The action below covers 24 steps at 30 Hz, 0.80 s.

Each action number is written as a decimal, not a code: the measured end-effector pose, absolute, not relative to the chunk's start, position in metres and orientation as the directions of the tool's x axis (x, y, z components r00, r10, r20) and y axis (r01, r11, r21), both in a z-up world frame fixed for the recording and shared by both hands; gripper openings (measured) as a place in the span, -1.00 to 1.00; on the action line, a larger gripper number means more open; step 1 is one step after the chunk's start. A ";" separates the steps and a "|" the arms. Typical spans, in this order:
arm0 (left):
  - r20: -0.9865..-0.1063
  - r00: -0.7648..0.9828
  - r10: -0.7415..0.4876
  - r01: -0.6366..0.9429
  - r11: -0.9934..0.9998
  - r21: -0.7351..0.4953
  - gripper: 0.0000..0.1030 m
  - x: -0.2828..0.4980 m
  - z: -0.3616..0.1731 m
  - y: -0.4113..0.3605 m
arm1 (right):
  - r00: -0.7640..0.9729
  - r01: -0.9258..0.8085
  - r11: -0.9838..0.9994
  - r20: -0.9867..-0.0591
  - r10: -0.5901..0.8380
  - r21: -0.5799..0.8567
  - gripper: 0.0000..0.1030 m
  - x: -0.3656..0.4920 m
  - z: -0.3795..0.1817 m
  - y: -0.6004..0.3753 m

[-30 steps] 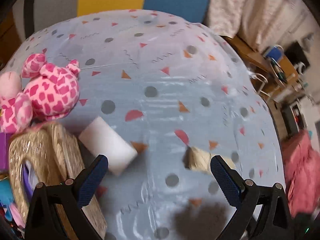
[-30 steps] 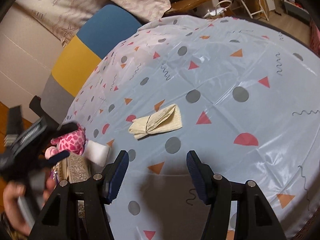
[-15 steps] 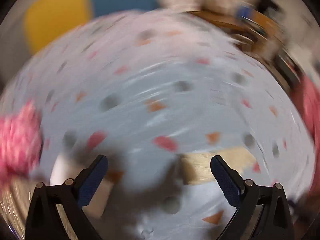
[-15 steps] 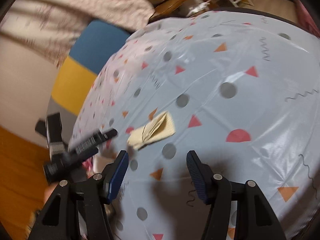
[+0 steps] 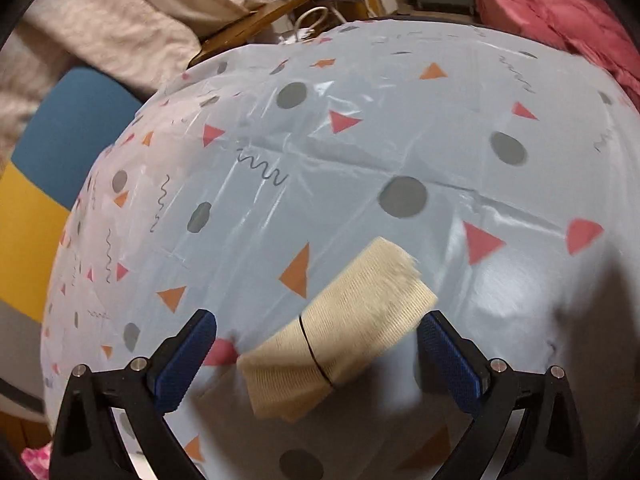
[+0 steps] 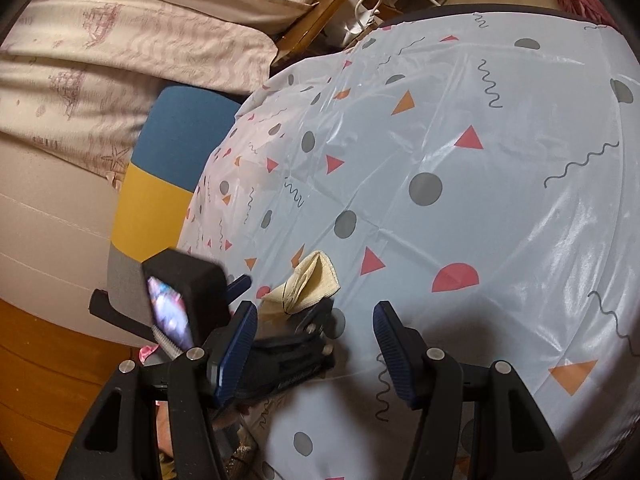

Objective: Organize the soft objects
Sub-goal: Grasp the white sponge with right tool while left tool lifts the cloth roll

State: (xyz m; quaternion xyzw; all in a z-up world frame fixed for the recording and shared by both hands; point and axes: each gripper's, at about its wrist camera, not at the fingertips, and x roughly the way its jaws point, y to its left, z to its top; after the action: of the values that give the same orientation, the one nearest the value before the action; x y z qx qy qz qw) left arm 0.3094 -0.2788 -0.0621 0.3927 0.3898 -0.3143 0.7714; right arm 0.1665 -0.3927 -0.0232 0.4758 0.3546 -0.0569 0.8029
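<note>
Cream cloth, folded and cinched by a thin black band, lies on the tablecloth at the lower centre of my left wrist view, slanting from lower left up to the right. A second ago it sat small beside my right-hand pad, with a pink spotted plush toy and a white block at the left of that view; now the cloth fills the gap and those two are gone from the picture. My left gripper has swung over and dropped toward it. Its jaws stand wide open, one blue pad on each side of the cloth, neither pressing on it.

In my right wrist view the same cloth lies left of centre, with the left gripper just below it, its camera block in the lower left. My right gripper hangs about half open at the bottom of the frame, holding nothing, much as before.

I judge the pick-up is lined up: closing on the cloth comes next.

The blue patterned tablecloth stretches away, bedding beyond in the upper left.
</note>
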 end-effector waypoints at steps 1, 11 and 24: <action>-0.849 0.497 -0.179 0.784 0.511 0.352 0.84 0.315 -0.064 -0.280 | 0.740 0.428 0.543 -0.625 0.248 0.723 0.19 0.167 -0.023 -0.392; -0.875 0.410 -0.257 0.727 0.671 0.143 -0.44 0.305 -0.070 -0.269 | 0.745 0.430 0.545 -0.624 0.236 0.720 0.19 0.165 -0.024 -0.392; -0.869 0.432 -0.242 0.543 0.839 0.037 -0.45 0.175 -0.063 -0.154 | 0.628 0.351 0.671 -0.696 0.349 0.653 0.19 0.189 -0.032 -0.354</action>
State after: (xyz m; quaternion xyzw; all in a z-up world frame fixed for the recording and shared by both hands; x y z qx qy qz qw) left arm 0.1746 -0.1537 -0.0627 0.1577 0.4778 -0.2360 0.8313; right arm 0.1885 -0.3537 -0.0323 0.4056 0.4314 -0.0009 0.8058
